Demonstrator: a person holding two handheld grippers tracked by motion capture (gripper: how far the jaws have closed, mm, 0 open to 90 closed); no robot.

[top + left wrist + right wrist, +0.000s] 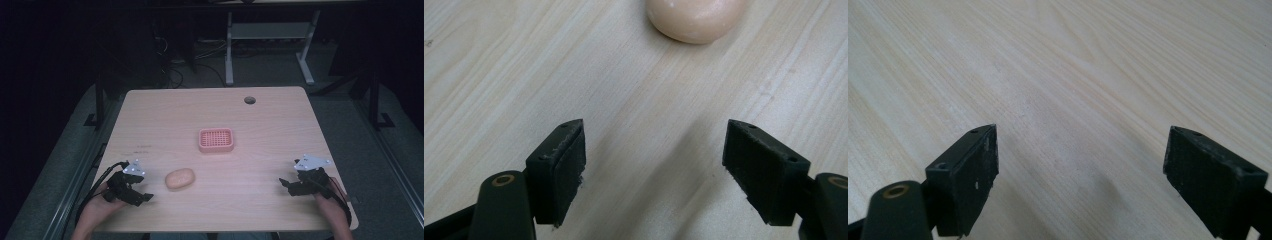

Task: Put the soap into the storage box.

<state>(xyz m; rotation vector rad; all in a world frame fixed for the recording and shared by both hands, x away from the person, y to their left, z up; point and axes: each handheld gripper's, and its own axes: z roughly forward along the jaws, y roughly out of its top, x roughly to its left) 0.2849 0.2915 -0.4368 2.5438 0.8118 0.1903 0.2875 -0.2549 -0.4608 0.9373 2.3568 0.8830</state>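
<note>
Black jaws of the left gripper (134,192) stand wide, aimed at the peach soap bar (180,178) just to its right, likely to grasp it. The right gripper (296,183), also wide, waits empty; the pink soap dish (216,140) sits farther off at centre.

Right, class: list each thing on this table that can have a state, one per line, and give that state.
Soap bar: lying loose on the table, ungripped, near the left gripper.
Pink soap dish: upright, empty, mid-table.
Left gripper: open, holding nothing, pointed toward the soap.
Right gripper: open, holding nothing, over bare wood.
</note>
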